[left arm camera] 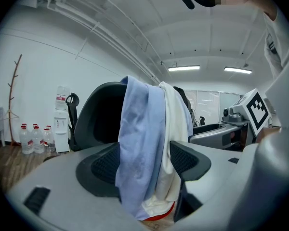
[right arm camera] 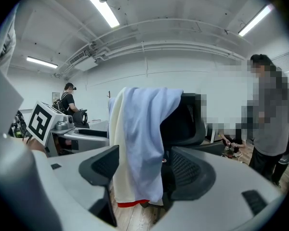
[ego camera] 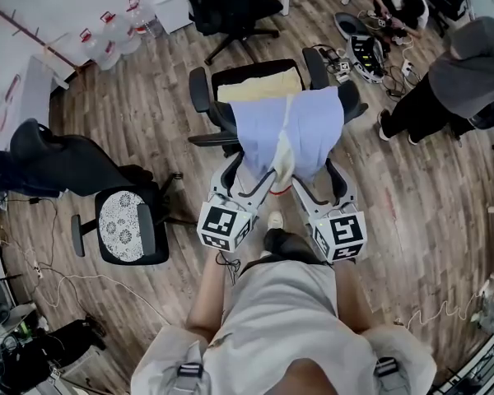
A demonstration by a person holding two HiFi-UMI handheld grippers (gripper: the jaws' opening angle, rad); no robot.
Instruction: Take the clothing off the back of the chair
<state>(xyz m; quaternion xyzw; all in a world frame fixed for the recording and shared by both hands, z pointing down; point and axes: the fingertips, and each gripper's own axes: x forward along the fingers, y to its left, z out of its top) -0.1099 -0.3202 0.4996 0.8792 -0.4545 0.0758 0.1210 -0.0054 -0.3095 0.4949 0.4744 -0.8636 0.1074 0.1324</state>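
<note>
A light blue garment (ego camera: 317, 130) and a cream garment (ego camera: 285, 151) hang together over the back of a black office chair (ego camera: 204, 93). Both grippers reach up to the hanging ends from below. My left gripper (ego camera: 251, 178) is open, with the blue cloth (left arm camera: 137, 148) and cream cloth (left arm camera: 172, 129) hanging loosely between its pads (left arm camera: 103, 163). My right gripper (ego camera: 317, 181) is also open around the same hanging clothing (right arm camera: 142, 143), and a gap shows beside each of its pads (right arm camera: 185, 170). A red hem shows at the bottom of the cream piece. The chair back (right arm camera: 185, 121) rises behind the cloth.
A yellowish cloth (ego camera: 259, 85) lies on the chair's seat. A second black chair with a patterned cushion (ego camera: 122, 223) stands at the left, and another office chair (ego camera: 230, 6) behind. Water bottles (ego camera: 115, 35) stand at the back left. People (ego camera: 461, 81) and floor cables are at the right.
</note>
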